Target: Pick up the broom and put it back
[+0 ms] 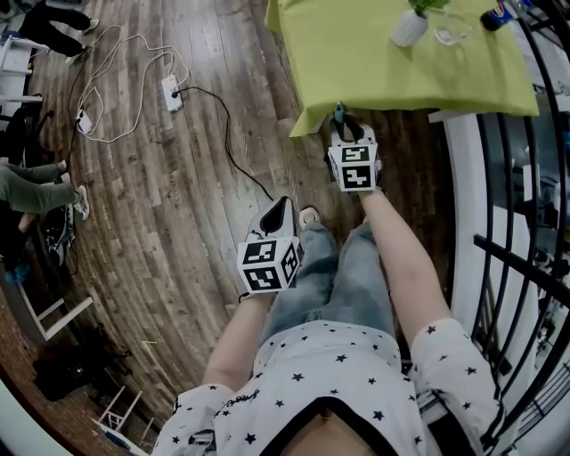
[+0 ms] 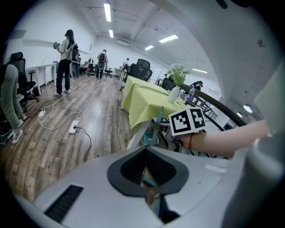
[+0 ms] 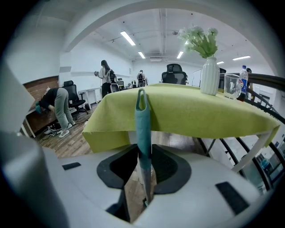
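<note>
The broom's teal handle (image 3: 142, 120) stands upright between the jaws of my right gripper (image 3: 144, 156), which is shut on it, both pads against the handle. Its looped top rises in front of the green tablecloth's edge. In the head view the right gripper (image 1: 343, 125) sits at the table's near corner, with the handle tip (image 1: 338, 111) poking out of it. The broom's head is hidden. My left gripper (image 1: 283, 203) hangs lower and to the left over the wooden floor, shut with nothing in it (image 2: 146, 167). From it I see the handle (image 2: 159, 116) beside the table leg.
A table with a green cloth (image 1: 401, 62) carries a white vase (image 1: 410, 27) and a glass (image 1: 452, 31). A black railing (image 1: 534, 223) runs along the right. A power strip (image 1: 171, 92) and cables lie on the floor at left. People stand farther back.
</note>
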Tool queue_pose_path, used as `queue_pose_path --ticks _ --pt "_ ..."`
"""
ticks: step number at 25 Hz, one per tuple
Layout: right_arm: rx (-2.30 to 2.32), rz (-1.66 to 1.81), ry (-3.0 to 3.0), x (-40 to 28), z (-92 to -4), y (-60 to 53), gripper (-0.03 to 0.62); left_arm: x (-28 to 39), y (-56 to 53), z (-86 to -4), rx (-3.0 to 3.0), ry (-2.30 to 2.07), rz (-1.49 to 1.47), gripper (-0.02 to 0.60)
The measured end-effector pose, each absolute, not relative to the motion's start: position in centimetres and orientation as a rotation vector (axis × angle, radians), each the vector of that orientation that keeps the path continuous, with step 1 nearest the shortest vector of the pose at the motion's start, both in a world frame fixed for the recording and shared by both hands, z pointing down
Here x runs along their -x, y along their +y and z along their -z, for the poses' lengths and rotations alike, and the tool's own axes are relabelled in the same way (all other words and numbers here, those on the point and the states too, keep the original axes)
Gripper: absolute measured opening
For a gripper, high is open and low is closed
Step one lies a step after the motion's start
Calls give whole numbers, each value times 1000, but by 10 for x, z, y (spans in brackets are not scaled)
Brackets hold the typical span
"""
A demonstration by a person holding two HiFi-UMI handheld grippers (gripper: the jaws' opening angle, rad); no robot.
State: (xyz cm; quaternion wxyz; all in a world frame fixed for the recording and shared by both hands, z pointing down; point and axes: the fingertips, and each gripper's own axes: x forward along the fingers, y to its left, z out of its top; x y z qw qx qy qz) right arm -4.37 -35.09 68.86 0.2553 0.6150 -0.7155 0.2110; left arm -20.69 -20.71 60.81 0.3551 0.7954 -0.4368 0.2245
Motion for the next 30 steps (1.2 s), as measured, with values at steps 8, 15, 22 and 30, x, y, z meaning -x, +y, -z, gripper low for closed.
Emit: queue_pose_path --ticks 8,15,22,30 --pt "-1646 -585 -1926 44 -687 -345 120 206 -204 -604 -2063 -1125 -576 11" --pt "-1652 -572 -1932 49 -681 -345 145 209 -205 -598 -2075 -1128 -568 11" --pt "-1659 -562 -1926 45 -673 -341 171 207 -199 -590 -2088 -1120 -566 11" --pt "-1676 -558 -1928 42 -664 -332 181 203 -194 -581 -2102 -1121 -554 11"
